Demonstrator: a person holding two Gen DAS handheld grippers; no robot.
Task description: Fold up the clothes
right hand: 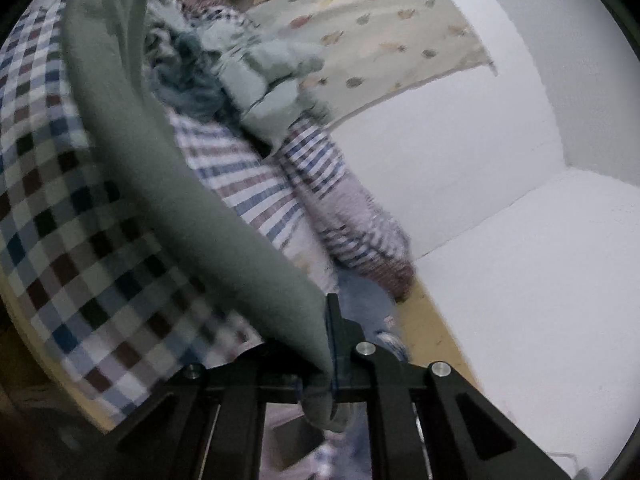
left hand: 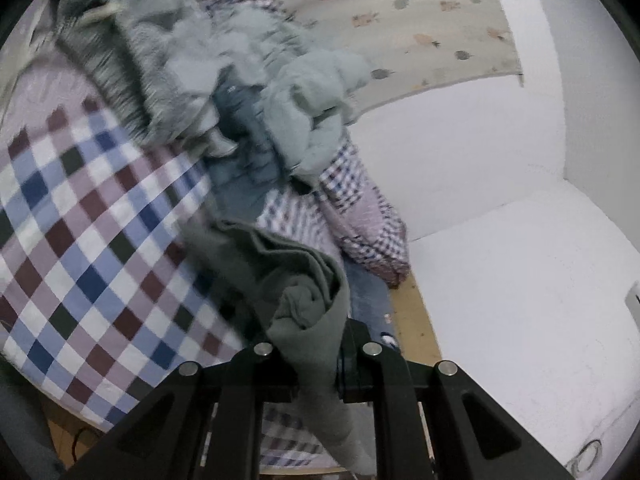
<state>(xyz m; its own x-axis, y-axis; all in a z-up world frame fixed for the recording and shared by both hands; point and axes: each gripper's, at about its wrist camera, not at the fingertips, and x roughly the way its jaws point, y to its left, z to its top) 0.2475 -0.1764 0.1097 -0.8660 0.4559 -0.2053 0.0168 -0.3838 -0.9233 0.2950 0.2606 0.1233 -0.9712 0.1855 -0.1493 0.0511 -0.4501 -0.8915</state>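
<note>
From the left wrist, the left gripper (left hand: 316, 360) is pinching a bunched fold of the grey-green garment (left hand: 280, 264), its jaws closed narrow on the cloth, which is trailing down between them and spreading up over the bed. The checked bedspread (left hand: 80, 232), in blue, maroon and white diamonds, is covering the bed to the left. A heap of pale blue-grey clothes (left hand: 224, 64) is lying further back on it, beside a rumpled plaid quilt (left hand: 360, 216) at the bed's edge. A white wall (left hand: 500, 208) is filling the right side, with a fruit-printed curtain (left hand: 400, 20) hanging above and a strip of wooden floor (left hand: 412, 320) showing below.

From the right wrist, the right gripper (right hand: 332, 364) is clamping an edge of the same grey-green garment (right hand: 160, 160), which is stretching taut up and to the left across the blurred checked bedspread (right hand: 60, 220). The white wall (right hand: 520, 240) and curtain (right hand: 380, 40) are showing again on the right.
</note>
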